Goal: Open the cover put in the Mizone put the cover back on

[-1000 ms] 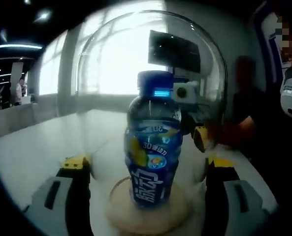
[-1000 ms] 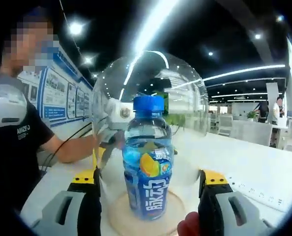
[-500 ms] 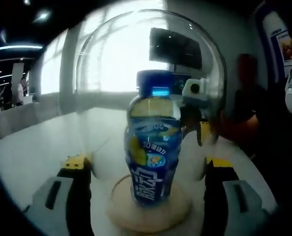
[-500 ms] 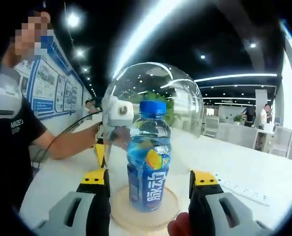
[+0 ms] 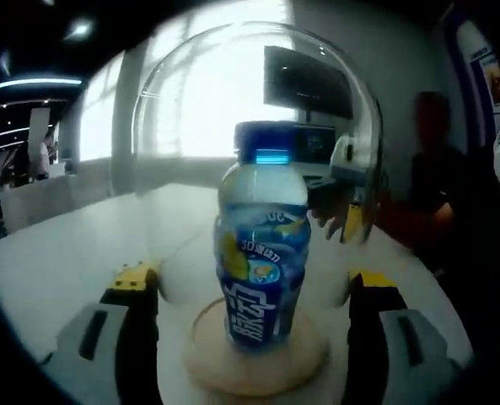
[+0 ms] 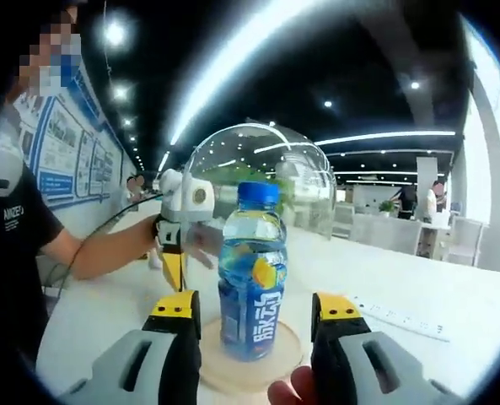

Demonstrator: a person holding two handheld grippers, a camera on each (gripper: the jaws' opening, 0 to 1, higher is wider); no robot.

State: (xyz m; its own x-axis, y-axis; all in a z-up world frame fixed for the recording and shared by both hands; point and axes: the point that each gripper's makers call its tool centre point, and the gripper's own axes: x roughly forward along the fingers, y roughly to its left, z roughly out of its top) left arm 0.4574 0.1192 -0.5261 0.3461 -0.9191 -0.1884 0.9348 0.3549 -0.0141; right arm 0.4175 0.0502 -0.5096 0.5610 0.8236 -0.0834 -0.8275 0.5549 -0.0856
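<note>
A blue Mizone bottle [image 5: 262, 253] with a blue cap stands upright on a round wooden base [image 5: 254, 359]. A clear glass dome cover [image 5: 190, 93] sits over it. My left gripper [image 5: 251, 283] has its jaws pressed against the dome's two lower sides. Through the glass on the far right I see my right gripper [image 5: 348, 221]. In the right gripper view the bottle [image 6: 251, 270], dome [image 6: 296, 169] and base [image 6: 233, 371] stand ahead of my right gripper [image 6: 255, 305], which is open and holds nothing. The left gripper [image 6: 175, 253] is at the dome's left side.
All of this rests on a white table [image 6: 401, 295]. A white power strip [image 6: 401, 310] lies to the right. The person's bare forearm [image 6: 106, 249] and black sleeve reach in from the left, and a fingertip [image 6: 287, 392] shows below my right jaws. Office desks stand far behind.
My right gripper has drawn back from the dome, and its jaws have come closer together. The left gripper, dome and bottle have stayed put.
</note>
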